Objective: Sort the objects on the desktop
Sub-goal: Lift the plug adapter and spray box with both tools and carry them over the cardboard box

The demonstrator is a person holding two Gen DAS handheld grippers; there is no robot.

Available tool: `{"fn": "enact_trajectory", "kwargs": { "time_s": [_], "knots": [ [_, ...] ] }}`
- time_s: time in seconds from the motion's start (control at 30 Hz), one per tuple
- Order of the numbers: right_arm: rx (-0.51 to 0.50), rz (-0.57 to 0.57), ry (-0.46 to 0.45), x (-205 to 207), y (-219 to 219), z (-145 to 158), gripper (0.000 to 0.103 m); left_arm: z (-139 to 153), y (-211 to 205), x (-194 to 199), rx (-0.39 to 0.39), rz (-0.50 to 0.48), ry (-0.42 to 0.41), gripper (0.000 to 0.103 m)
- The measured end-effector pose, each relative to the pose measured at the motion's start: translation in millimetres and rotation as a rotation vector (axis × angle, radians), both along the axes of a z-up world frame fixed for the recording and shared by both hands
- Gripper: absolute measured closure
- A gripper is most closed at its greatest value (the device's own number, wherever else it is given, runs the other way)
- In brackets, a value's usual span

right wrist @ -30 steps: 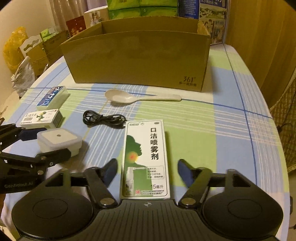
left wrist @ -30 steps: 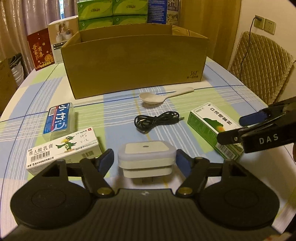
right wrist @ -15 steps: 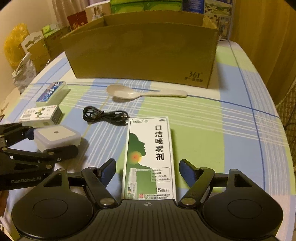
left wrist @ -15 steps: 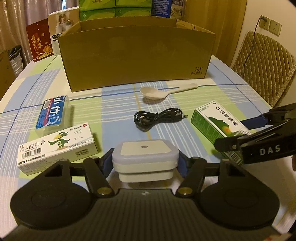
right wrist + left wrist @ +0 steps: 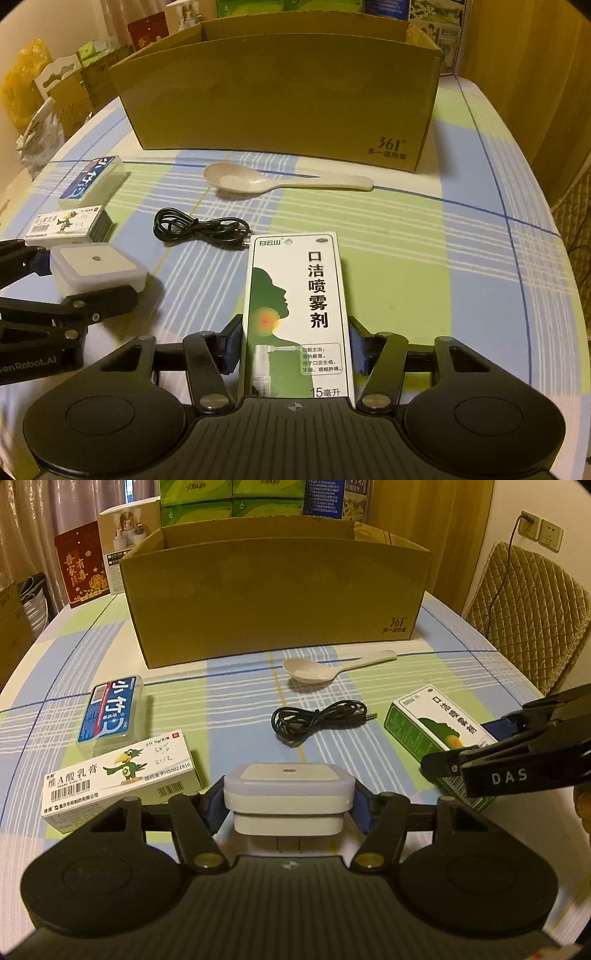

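Observation:
My left gripper [image 5: 288, 806] is shut on a white square night-light plug [image 5: 289, 797], which also shows in the right wrist view [image 5: 96, 271]. My right gripper [image 5: 295, 345] is shut on the green-and-white spray box [image 5: 297, 314], which also shows in the left wrist view [image 5: 436, 731]. Both rest at table level. An open cardboard box [image 5: 273, 598] stands at the back. A beige spoon [image 5: 332, 666], a black coiled cable [image 5: 317, 720], a white ointment box [image 5: 118, 779] and a blue-labelled clear case [image 5: 110, 710] lie on the checked tablecloth.
A quilted chair [image 5: 524, 605] stands to the right of the table. Green cartons [image 5: 232, 498] and a red box [image 5: 79, 565] stand behind the cardboard box. Bags and boxes [image 5: 40, 96] sit off the table's left side.
Both grippers have closed: the left on the night-light plug, the right on the spray box. Both have moved forward slightly.

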State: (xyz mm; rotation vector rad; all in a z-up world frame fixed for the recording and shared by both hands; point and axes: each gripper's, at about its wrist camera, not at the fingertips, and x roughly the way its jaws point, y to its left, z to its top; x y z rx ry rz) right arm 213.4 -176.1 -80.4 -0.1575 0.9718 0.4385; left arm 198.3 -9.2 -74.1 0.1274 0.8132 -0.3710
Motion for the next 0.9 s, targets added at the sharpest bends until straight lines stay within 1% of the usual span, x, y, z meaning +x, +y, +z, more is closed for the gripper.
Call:
{"fn": "enact_trajectory", "kwargs": {
  "time_s": [0.4, 0.57, 0.7, 0.9],
  "knots": [
    [0.107, -0.046, -0.113, -5.6, -3.9, 36.3, 0.05, 21.4, 0.3, 5.0, -0.042, 0.025, -0.034, 0.043],
    [0.127, -0.064, -0.142, -6.5, -6.9, 47.8, 0.05, 31.5, 0.3, 7.5, -0.065, 0.035, -0.044, 0.043],
    [0.117, -0.068, -0.15, -6.3, -3.8, 55.8, 0.05, 35.9, 1.1, 10.8, -0.082, 0.052, -0.026, 0.043],
    [0.13, -0.057, -0.162, -9.3, -3.3, 82.1, 0.05, 52.4, 4.4, 13.1, -0.082, 0.077, -0.029, 0.043]
  ]
}}
